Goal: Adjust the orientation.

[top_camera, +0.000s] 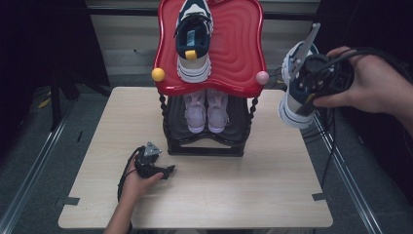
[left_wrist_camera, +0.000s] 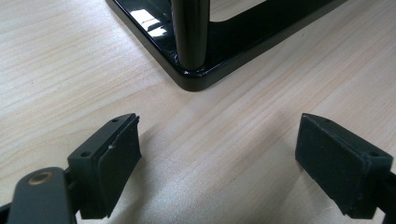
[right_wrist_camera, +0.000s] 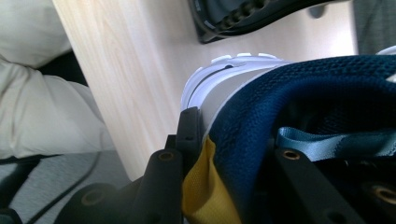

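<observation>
A: What is the right gripper (top_camera: 311,80) doing?

B: It is clenched on a navy and white sneaker (top_camera: 294,100), held up in the air past the right edge of the table (top_camera: 243,195). In the right gripper view, 1 jaw sits outside the heel against the yellow pull tab (right_wrist_camera: 203,186), and the other goes inside the collar, so the navy heel fabric is pinched between them. The sneaker hangs with its white sole (right_wrist_camera: 219,79) turned away from the hand.

A: And the left gripper (top_camera: 155,165)?

B: Released. It rests low on the table, just in front of the left front corner of the black rack (top_camera: 204,146). In the left gripper view its 2 pads (left_wrist_camera: 116,158) stand wide apart with bare wood between them, touching nothing. The rack's base corner and 1 post (left_wrist_camera: 190,32) are near, ahead of the jaws.

A: Where are the other shoes?

B: A matching navy and white sneaker (top_camera: 194,36) lies on the red top tray (top_camera: 238,53), toe pointing away, heel toward the person. A pair of pale pink shoes (top_camera: 207,109) sits side by side on the lower shelf.

A: Anything else on the rack?

B: A yellow knob (top_camera: 158,74) at the tray's left front corner and a pink knob (top_camera: 262,77) at its right.
</observation>
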`<state>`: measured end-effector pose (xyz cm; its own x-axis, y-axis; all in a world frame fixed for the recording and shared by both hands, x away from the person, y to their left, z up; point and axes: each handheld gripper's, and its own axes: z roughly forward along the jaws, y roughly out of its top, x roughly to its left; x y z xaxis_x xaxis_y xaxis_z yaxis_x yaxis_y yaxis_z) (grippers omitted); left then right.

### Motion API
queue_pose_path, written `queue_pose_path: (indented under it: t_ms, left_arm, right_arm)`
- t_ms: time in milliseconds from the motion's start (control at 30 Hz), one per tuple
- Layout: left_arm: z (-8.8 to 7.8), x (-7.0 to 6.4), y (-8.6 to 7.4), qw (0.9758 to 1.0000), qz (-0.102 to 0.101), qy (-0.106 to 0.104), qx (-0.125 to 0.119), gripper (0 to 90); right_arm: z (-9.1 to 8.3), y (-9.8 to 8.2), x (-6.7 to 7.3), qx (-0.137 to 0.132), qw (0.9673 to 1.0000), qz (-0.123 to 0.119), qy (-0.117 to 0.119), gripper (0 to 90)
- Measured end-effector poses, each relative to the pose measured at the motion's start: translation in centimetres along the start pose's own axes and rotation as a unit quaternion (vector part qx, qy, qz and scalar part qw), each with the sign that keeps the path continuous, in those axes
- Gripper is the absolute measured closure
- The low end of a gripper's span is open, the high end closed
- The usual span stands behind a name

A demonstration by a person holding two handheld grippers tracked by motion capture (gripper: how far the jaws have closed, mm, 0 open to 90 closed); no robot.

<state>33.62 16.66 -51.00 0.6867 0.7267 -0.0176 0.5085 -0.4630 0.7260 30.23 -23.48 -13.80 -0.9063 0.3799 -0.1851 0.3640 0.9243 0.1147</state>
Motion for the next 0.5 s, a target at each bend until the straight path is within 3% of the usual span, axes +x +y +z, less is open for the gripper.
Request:
queue_pose_path:
  t_ms: [167,300,433,500]
  left_arm:
    - [0.0,0.0,0.0,1.0000,-0.002,0.000,0.000,13.6]
    - [0.0,0.0,0.0,1.0000,0.002,0.000,0.003,13.6]
    - [0.0,0.0,0.0,1.0000,0.003,0.000,0.003,13.6]
    - [0.0,0.0,0.0,1.0000,0.002,0.000,0.003,13.6]
  right_arm:
    - [-4.0,2.2,0.1,-0.012,0.9991,-0.010,-0.039,72.9]
    - [-6.1,4.6,0.2,-0.022,0.9974,-0.027,-0.063,73.2]
    - [-6.5,7.2,0.0,-0.033,0.9947,-0.037,-0.090,73.6]
    - [-6.3,8.4,-0.3,-0.046,0.9937,-0.041,-0.093,73.8]
